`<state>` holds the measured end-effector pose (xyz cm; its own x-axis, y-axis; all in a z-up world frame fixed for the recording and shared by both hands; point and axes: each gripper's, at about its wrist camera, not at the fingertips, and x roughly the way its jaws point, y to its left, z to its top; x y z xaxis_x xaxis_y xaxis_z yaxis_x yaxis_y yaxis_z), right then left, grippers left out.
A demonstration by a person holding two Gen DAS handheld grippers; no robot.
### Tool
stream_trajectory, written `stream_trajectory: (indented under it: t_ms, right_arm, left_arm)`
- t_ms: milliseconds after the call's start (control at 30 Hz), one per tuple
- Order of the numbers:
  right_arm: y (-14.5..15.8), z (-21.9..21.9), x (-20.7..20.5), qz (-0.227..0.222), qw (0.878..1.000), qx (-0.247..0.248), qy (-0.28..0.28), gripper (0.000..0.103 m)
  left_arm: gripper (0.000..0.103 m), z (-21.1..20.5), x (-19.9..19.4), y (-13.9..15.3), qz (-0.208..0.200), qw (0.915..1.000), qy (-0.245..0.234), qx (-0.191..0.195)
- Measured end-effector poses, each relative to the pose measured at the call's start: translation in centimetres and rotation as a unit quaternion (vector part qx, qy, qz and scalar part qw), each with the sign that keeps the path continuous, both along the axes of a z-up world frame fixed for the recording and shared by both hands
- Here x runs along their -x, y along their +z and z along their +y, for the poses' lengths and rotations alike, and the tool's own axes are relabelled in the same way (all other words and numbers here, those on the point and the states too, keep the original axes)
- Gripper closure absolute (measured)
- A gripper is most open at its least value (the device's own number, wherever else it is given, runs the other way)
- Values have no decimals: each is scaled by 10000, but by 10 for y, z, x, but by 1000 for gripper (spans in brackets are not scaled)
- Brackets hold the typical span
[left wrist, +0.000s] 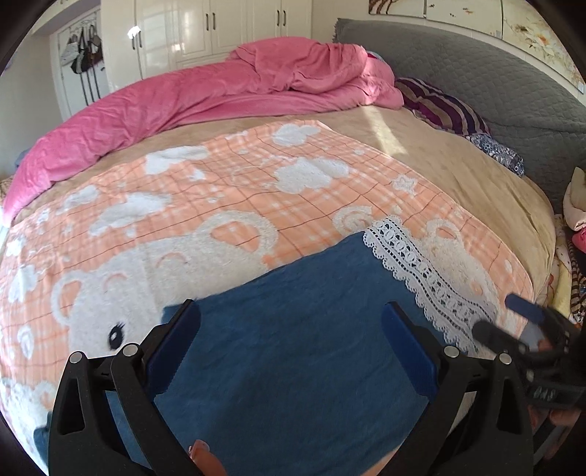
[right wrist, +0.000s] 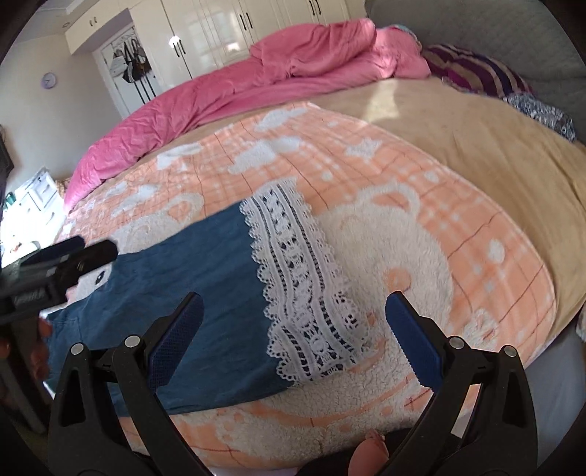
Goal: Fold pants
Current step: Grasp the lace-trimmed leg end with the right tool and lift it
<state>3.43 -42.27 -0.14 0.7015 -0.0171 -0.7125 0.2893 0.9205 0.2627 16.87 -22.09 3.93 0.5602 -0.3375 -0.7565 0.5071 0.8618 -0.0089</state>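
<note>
Blue denim pants (left wrist: pixel 293 348) (right wrist: pixel 190 293) with a white lace hem (left wrist: pixel 425 278) (right wrist: pixel 304 293) lie flat on the orange bear-print blanket (left wrist: pixel 219 190) (right wrist: pixel 457 219). My left gripper (left wrist: pixel 291 315) hovers open over the blue cloth, nothing between its fingers. My right gripper (right wrist: pixel 295 311) is open above the lace hem, also holding nothing. The right gripper (left wrist: pixel 527 326) shows at the right edge of the left wrist view, beside the lace. The left gripper (right wrist: pixel 69 256) shows at the left edge of the right wrist view, over the pants' far side.
A crumpled pink duvet (left wrist: pixel 219 91) (right wrist: pixel 256 77) lies along the far side of the bed. Striped pillows (left wrist: pixel 443 106) (right wrist: pixel 476 69) rest by the grey headboard (left wrist: pixel 494 73). A tan sheet (left wrist: pixel 457 161) covers the bed's right part. White wardrobes (left wrist: pixel 219 29) stand behind.
</note>
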Motion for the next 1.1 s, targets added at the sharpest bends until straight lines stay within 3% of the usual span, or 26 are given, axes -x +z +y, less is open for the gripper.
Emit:
stream_trajectory:
  t_ms: [300, 467, 533, 700, 733, 767, 800, 1100]
  right_arm:
    - [-17, -15, -5, 244, 9991, -347, -96, 9]
    - [-36, -23, -9, 405, 9932, -1093, -33, 9]
    - [-39, -20, -11, 451, 9928, -1108, 17, 9]
    - [-37, -10, -14, 388, 9952, -885, 174, 25]
    - [-37, -10, -15, 374, 9947, -934, 205, 32]
    - [-38, -10, -15, 358, 9941, -996, 237, 42]
    - [-39, -10, -15, 359, 9933, -1065, 267, 46]
    - [-45, -18, -18, 370, 9906, -1313, 120, 46]
  left_arm:
    - [5, -59, -59, -22, 507, 9970, -585, 57]
    - [5, -100, -83, -44, 774, 9897, -1186, -225]
    - [5, -109, -93, -54, 943, 9859, -1373, -169]
    - [7, -120, -104, -71, 1273, 9765, -1740, 10]
    - [8, -122, -104, -73, 1296, 9747, -1822, 51]
    - [15, -125, -106, -75, 1355, 9725, -1891, 94]
    - [24, -126, -106, -77, 1403, 9709, -1935, 144]
    - [27, -129, -119, -91, 1908, 9571, -2102, 587]
